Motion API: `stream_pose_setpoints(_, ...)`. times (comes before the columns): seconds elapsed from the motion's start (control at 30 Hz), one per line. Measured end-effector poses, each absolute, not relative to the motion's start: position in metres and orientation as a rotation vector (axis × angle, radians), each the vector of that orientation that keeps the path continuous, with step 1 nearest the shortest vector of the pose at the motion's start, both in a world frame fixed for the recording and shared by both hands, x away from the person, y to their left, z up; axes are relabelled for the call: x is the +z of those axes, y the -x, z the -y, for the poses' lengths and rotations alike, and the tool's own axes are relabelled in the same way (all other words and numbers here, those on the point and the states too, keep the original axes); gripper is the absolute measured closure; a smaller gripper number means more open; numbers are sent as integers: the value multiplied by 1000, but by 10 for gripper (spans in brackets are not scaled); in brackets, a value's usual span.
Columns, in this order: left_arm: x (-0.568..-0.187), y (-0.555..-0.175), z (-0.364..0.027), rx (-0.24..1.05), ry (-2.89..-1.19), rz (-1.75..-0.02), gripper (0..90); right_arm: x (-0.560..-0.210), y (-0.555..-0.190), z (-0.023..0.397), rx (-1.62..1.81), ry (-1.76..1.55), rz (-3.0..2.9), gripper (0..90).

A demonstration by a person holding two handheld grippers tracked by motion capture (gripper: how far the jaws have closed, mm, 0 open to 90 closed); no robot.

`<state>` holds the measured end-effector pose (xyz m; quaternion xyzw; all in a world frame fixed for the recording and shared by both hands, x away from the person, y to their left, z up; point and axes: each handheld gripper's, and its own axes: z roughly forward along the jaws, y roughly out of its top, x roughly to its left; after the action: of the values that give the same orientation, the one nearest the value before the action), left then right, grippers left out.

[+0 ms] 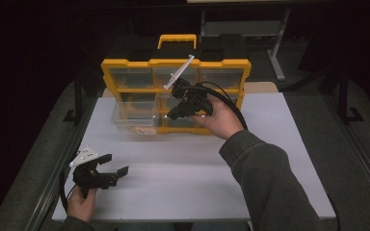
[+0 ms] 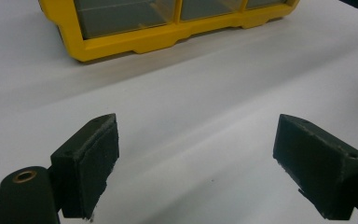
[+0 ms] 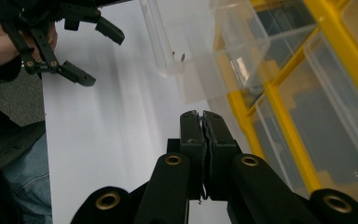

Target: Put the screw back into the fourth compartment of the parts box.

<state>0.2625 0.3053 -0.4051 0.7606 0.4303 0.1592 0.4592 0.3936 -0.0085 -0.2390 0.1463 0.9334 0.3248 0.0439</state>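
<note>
A yellow organizer [image 1: 125, 63] with clear drawers stands at the back of the white table [image 1: 270, 159]. One clear drawer [image 1: 134, 120] at its lower left is pulled out, with a few small parts inside [image 3: 177, 57]. My right gripper [image 1: 171, 115] hovers in front of the organizer, just right of that drawer. Its pads are pressed together [image 3: 203, 122] and I see nothing between them. My left gripper [image 1: 115, 163] rests low near the table's front left corner, its jaws wide apart [image 2: 196, 158] over bare table, facing the organizer's base [image 2: 168, 37].
The organizer's yellow handle [image 1: 177, 39] rises behind it. Dark floor and metal table legs [image 1: 275, 53] lie beyond the table. The person's right sleeve [image 1: 270, 187] crosses the front right of the table.
</note>
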Motion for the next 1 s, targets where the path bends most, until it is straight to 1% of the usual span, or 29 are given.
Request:
stream_pose_setpoints(0.27,-405,-263,-305,385,-1881,-1055,138,-223,-404,-21,977,-433,-2869,868)
stream_pose_setpoints(0.47,-405,-262,-306,387,-1887,-1054,138,-223,-412,-50,954,-423,-2881,867)
stream_pose_setpoints(0.73,-404,-261,-305,387,-1886,-1049,138,-240,-424,-80,903,-446,-2910,864)
stream_pose_setpoints(1.0,-404,-261,-304,383,-1872,-1048,137,-257,-429,-92,877,-475,-2940,861)
